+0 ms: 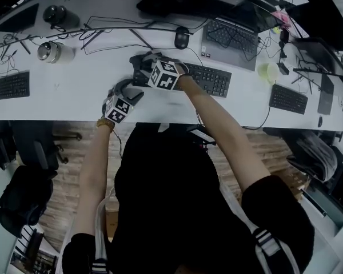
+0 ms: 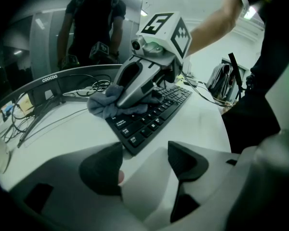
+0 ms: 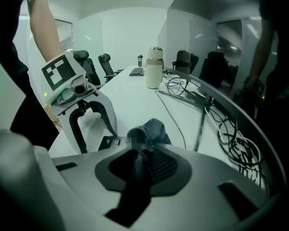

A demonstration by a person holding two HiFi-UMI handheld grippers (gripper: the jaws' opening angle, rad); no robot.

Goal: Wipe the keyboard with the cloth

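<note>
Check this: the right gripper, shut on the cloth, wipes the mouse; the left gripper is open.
Not the mouse: the left gripper view shows the right gripper, shut on the cloth, on the keyboard. The left gripper is open.

black shirt (image 1: pixel 160 198), white-striped sleeve hems (image 1: pixel 264 240); left tool (image 2: pixel 144 150) and right tool (image 3: pixel 144 160) white, black pads (image 2: pixel 103 170), marker cubes (image 1: pixel 164 75).
</note>
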